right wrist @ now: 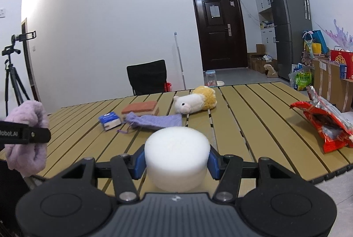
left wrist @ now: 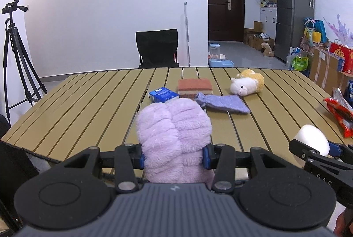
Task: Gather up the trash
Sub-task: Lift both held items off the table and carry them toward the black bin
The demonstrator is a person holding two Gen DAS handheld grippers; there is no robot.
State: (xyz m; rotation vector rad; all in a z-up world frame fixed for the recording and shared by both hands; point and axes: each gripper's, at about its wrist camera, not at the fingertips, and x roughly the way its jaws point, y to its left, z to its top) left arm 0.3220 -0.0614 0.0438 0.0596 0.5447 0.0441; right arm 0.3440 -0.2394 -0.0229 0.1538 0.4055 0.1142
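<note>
Carry step: left tool [left wrist: 174,156] clamps fluffy lilac plush cloth [left wrist: 174,140], right tool [right wrist: 176,163] clamps white foam cylinder [right wrist: 177,155], both above slatted tan desk [right wrist: 253,126] near edge; next, likely a bin, unseen.

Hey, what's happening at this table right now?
A person is clearing a slatted table with two handheld grippers. The left gripper is clamped on a fluffy purple cloth, and the right gripper on a white foam puck. Still on the table: a red snack bag, a blue carton, a sponge, a purple pouch and a plush toy.
</note>
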